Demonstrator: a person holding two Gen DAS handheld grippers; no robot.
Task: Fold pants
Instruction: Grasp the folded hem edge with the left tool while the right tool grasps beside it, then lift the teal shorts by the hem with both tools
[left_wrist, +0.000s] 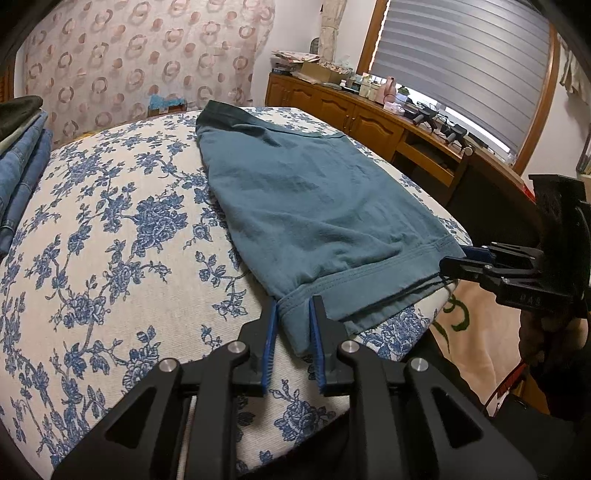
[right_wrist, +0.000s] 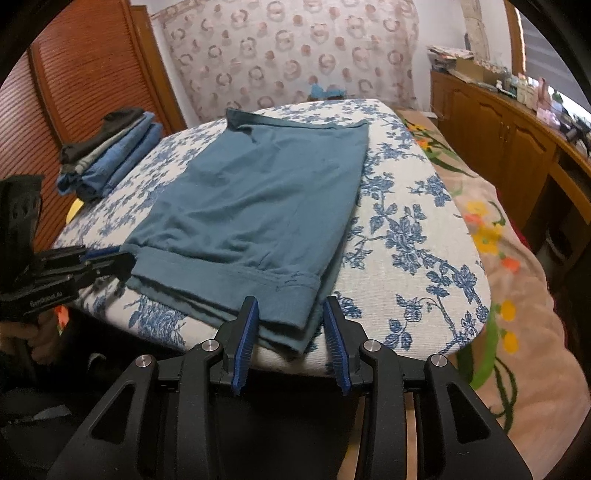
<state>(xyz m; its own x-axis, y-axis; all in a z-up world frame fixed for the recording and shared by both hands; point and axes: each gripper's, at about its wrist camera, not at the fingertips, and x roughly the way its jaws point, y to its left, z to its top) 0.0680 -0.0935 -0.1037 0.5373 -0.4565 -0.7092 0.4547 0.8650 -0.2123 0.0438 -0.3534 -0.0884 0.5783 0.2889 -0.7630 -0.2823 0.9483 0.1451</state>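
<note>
The teal pants (left_wrist: 314, 192) lie folded flat on a board with a blue floral cover (left_wrist: 110, 240), waistband at the far end and leg hems at the near edge. My left gripper (left_wrist: 294, 302) is shut on the left corner of the hem, which is bunched between its blue pads. In the right wrist view the pants (right_wrist: 258, 192) fill the middle and my right gripper (right_wrist: 290, 304) straddles the hem's right corner. Its fingers stand apart and a small gap shows at the right pad, so it is open. Each gripper also shows in the other view: the right gripper (left_wrist: 448, 264) and the left gripper (right_wrist: 125, 258).
A stack of folded clothes (right_wrist: 107, 155) sits at the board's far left. A floral blanket (right_wrist: 517, 295) covers the bed to the right of the floral board (right_wrist: 424, 240). Wooden cabinets (right_wrist: 498, 129) with clutter on top line the right wall. A hand (right_wrist: 29, 332) holds the left gripper's handle.
</note>
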